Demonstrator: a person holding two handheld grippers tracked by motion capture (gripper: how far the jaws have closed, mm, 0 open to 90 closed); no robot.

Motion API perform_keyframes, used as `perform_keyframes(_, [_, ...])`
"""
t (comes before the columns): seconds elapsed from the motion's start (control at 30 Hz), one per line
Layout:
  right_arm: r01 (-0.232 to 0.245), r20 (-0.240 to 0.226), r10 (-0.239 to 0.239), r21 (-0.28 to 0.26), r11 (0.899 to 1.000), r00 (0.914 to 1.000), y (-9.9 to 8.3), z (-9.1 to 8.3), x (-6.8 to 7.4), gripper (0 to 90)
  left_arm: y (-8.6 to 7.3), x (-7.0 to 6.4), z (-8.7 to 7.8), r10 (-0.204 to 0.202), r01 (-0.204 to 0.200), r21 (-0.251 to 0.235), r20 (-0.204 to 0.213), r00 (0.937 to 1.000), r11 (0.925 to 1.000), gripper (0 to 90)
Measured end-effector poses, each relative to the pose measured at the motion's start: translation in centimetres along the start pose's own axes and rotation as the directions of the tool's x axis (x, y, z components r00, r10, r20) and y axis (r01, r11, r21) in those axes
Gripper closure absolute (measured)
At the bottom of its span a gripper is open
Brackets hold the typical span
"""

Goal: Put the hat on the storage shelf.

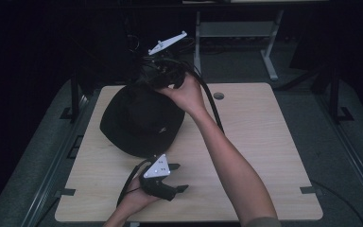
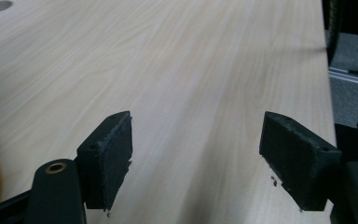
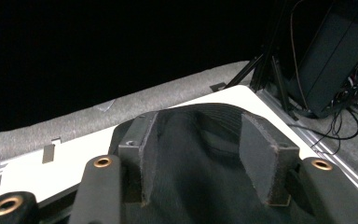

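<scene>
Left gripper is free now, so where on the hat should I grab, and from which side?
Take the near brim of the hat, coming in low from the table's near edge. The brim is thin and flat, and lies closest to the open left gripper; the right gripper straddles the far side.

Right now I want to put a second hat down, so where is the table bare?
The right half of the table is bare, from the person's reaching forearm to the right edge, past the small hole. The left is crowded: the black hat with the right gripper at its far side, and the left gripper at the near edge.
</scene>
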State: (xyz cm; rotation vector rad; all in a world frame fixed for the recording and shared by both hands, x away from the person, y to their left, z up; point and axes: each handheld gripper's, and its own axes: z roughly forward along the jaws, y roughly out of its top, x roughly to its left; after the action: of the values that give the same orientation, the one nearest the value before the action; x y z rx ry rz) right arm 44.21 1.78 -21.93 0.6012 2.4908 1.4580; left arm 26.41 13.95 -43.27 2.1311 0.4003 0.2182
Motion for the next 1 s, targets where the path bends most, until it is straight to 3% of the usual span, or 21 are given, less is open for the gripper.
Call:
perform_keyframes(0.37, [-0.012, -0.017, 0.011, -0.029, 1.000, 0.9998, -1.3, -2.3, -0.5, 41.3, -0.3, 0.8, -0.7, -0.025, 0.025, -0.012, -0.031, 0.9992, 0.9996, 23.1])
perform_keyframes(0.57, [-0.051, -0.029, 0.050, -0.040, 0.998, 0.9983, -2.6, -3.9, -1.1, 38.8, -0.5, 0.7, -0.7, -0.036, 0.036, 0.001, -0.038, 0.9986, 0.9994, 21.5])
perform_keyframes(1.0, [-0.089, -0.004, 0.088, -0.036, 0.995, 0.9961, -5.3, -5.5, -2.3, 35.2, -0.6, 0.7, -0.7, -0.053, 0.053, -0.010, -0.050, 0.9973, 0.9986, 20.7])
